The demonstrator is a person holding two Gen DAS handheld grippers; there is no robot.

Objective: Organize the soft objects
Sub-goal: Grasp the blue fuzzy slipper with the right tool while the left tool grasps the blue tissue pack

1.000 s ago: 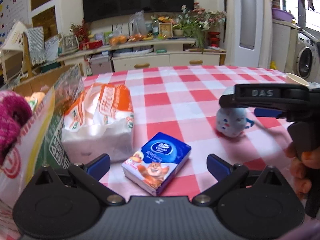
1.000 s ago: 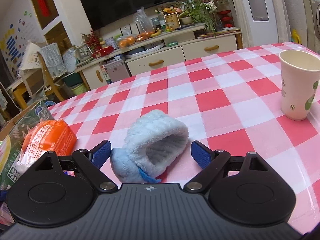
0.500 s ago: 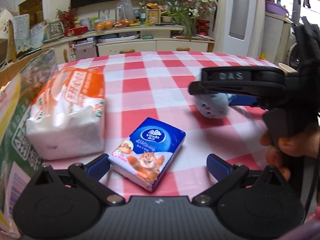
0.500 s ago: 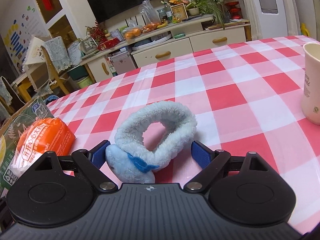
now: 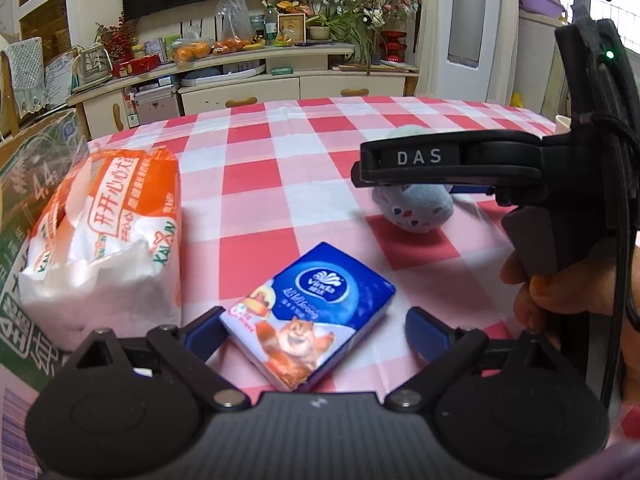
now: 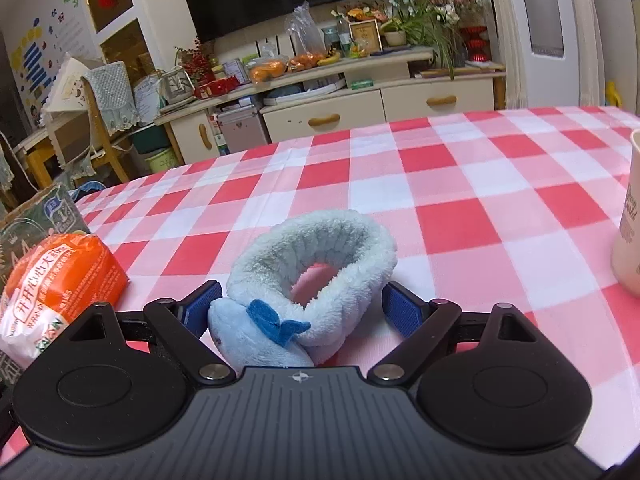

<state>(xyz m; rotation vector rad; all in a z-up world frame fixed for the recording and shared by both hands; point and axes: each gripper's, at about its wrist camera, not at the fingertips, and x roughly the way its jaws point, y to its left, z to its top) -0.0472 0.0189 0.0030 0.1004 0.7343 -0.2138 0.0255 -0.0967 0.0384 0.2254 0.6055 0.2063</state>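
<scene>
A blue tissue pack (image 5: 308,320) with a cartoon squirrel lies on the checked tablecloth (image 5: 280,184), between the fingers of my left gripper (image 5: 314,330). The jaws are closing; the left pad (image 5: 204,330) is at the pack's corner and the right pad stands apart. A fluffy light-blue ring plush (image 6: 320,256) with a dark-blue fin lies between the fingers of my right gripper (image 6: 300,308), which is open, its pads just beside the plush. In the left wrist view the right gripper's black frame (image 5: 440,160) hangs over the plush (image 5: 416,208), held by a hand (image 5: 560,292).
An orange-and-white tissue bag (image 5: 116,220) lies left of the blue pack, also the orange bag (image 6: 60,280) in the right wrist view. A green printed box (image 5: 24,184) stands at the far left. A paper cup (image 6: 628,232) stands at the right edge.
Both grippers have come forward and lower; the blue pack and the plush now sit deeper between their fingers. The left fingers have narrowed a little. The box's contents have left the view.
</scene>
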